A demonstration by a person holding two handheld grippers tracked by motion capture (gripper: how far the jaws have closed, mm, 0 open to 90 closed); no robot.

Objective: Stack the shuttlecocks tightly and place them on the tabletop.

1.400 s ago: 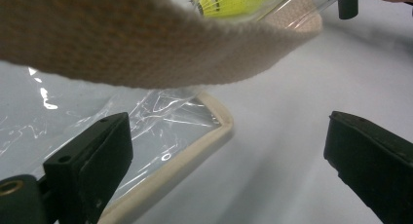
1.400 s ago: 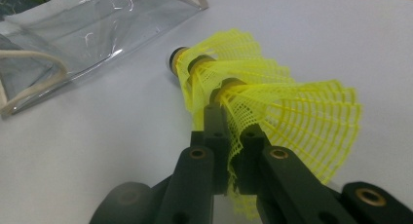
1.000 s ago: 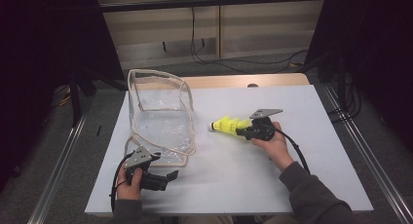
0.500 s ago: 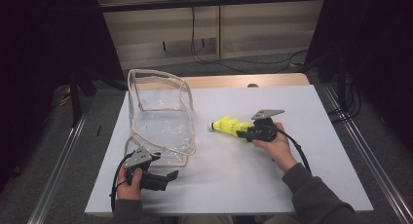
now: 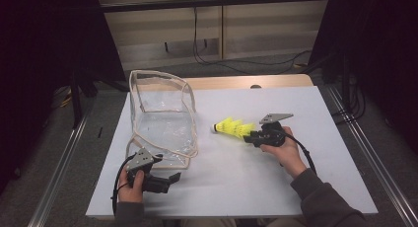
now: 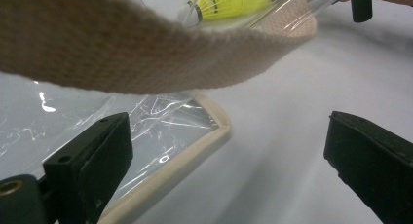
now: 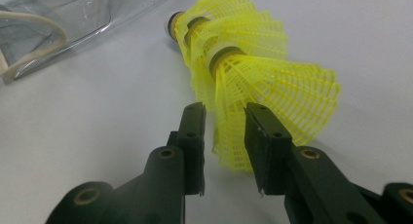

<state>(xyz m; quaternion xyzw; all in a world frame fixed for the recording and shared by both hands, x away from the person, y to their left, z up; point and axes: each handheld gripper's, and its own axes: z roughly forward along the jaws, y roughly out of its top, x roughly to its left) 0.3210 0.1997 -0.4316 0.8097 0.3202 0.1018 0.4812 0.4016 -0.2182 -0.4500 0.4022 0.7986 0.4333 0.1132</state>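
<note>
Shuttlecocks (image 5: 231, 128), a nested yellow stack, sit at centre frame in the high view, with the right gripper (image 5: 252, 136) pinching the rear skirt's rim. That mesh looks soft, so the stack could slip out or separate on the way to the clear pouch (image 5: 160, 121). Lower left, the left gripper (image 5: 172, 178) gapes wide and empty, leaving the floppy pouch mouth unsupported.

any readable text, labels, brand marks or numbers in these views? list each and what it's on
None: no readable text in any view.
Stack of yellow plastic shuttlecocks: no print or brand mark on the mesh skirts or the bands.
Clear plastic bag with beige fabric trim: no label visible.
Right gripper and left gripper: plain black jaws, no markings.
White tabletop: blank.
</note>
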